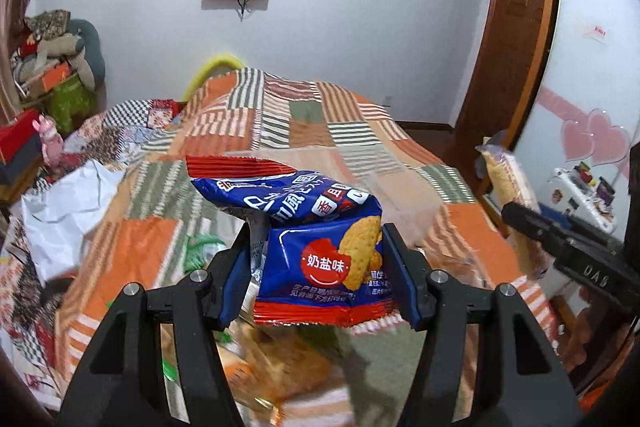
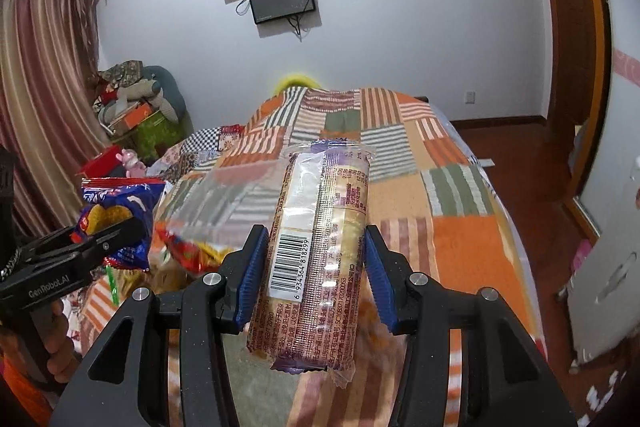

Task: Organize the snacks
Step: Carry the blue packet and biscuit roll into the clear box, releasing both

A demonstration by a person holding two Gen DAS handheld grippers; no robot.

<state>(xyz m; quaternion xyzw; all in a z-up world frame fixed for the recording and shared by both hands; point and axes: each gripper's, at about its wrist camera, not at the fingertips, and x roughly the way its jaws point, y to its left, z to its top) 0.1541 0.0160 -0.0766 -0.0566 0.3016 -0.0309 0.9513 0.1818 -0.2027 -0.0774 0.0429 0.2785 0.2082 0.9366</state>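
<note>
My left gripper [image 1: 320, 267] is shut on a blue and red cracker bag [image 1: 320, 251] and holds it up above the bed. The bag also shows at the left of the right wrist view [image 2: 120, 215]. My right gripper [image 2: 314, 275] is shut on a long clear-wrapped biscuit pack [image 2: 316, 247] with a barcode, held upright above the bed. That pack shows at the right of the left wrist view [image 1: 508, 183]. A clear plastic box [image 2: 236, 195] stands on the bed ahead of both grippers. Other snack packets [image 1: 272, 359] lie blurred below the left gripper.
The bed has an orange, green and white patchwork cover [image 2: 452, 227]. A white plastic bag [image 1: 68, 215] lies at its left. Piled boxes and cushions [image 2: 136, 107] stand by the curtain. A wooden door [image 1: 516, 27] and a white fridge [image 1: 592, 67] are at the right.
</note>
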